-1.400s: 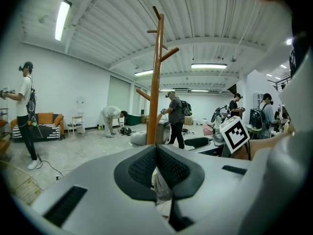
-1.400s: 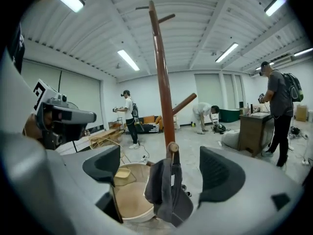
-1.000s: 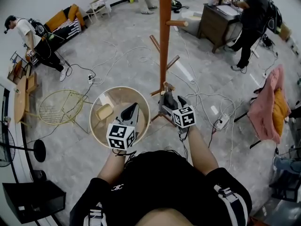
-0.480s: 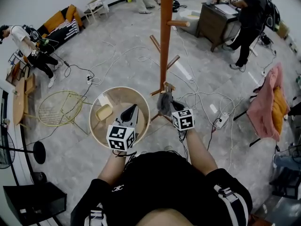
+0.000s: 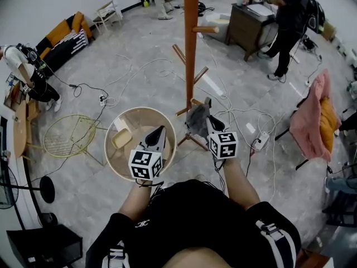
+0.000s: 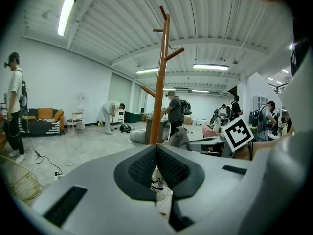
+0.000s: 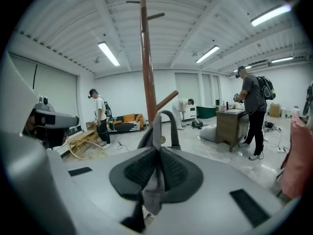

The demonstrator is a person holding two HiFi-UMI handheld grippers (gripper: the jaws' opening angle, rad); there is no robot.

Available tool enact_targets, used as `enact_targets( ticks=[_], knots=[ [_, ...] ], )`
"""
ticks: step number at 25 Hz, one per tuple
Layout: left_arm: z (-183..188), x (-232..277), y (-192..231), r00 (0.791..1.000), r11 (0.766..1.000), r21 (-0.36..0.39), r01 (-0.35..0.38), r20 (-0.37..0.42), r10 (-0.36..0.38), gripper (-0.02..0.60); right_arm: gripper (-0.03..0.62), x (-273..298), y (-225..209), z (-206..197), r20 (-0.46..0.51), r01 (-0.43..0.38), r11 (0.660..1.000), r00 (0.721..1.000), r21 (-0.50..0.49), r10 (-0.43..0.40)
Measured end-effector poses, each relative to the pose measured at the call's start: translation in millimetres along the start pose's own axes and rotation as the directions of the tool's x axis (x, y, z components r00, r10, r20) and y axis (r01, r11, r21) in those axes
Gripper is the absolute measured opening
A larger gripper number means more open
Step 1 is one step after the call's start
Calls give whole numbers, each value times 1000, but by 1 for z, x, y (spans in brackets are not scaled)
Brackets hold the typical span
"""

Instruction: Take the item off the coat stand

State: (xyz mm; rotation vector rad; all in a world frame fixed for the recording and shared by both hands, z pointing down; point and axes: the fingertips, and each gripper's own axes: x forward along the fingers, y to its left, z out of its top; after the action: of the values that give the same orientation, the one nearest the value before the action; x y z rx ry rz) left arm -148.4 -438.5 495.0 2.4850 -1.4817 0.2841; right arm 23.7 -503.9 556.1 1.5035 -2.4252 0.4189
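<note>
The coat stand (image 5: 190, 49) is a tall orange-brown wooden pole with short pegs, straight ahead of me. A limp grey cloth item (image 5: 196, 118) hangs beside the stand's low peg (image 5: 196, 101). My right gripper (image 5: 204, 121) is shut on it. In the right gripper view the grey cloth (image 7: 157, 131) is pinched between the pads (image 7: 137, 169), with the pole (image 7: 145, 58) just behind. I cannot tell whether the cloth still touches the peg. My left gripper (image 5: 158, 135) is shut and empty, hovering over a round basket (image 5: 114, 155). The left gripper view shows the stand (image 6: 159, 77) and the cloth (image 6: 180, 137).
The round basket holds a yellowish object (image 5: 122, 138). A yellow wire frame (image 5: 70, 133) lies to its left. Cables and a power strip (image 5: 261, 143) cross the floor by the stand's feet. A pink cloth (image 5: 313, 121) hangs on the right. People stand at a desk (image 5: 251, 24) and at the far left.
My right gripper's jaws, open at the low peg a second ago, have shut on the grey cloth and drawn it slightly back and right. The left gripper has barely moved.
</note>
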Motion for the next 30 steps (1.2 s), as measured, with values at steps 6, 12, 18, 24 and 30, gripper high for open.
enact_targets(
  ticks=[6,12,18,24,30],
  knots=[
    [2,8,-13,999,999,6,45,11,-45,15,41,-41,-12,36,93,70,997,993,19,-72],
    [9,23,-30,995,995,22,94,14,-94,17,41,-91,-35,76,220,140,989,964,47,-147],
    [14,37,-46,987,986,53,158,2,-159,15,41,-126,-49,82,286,243,966,923,87,-258],
    [21,49,-73,977,974,76,212,-1,-213,15,40,-144,-61,66,270,278,955,916,106,-297],
    [22,52,-85,971,967,87,239,-7,-239,15,40,-150,-65,55,248,285,950,919,124,-308]
  ],
)
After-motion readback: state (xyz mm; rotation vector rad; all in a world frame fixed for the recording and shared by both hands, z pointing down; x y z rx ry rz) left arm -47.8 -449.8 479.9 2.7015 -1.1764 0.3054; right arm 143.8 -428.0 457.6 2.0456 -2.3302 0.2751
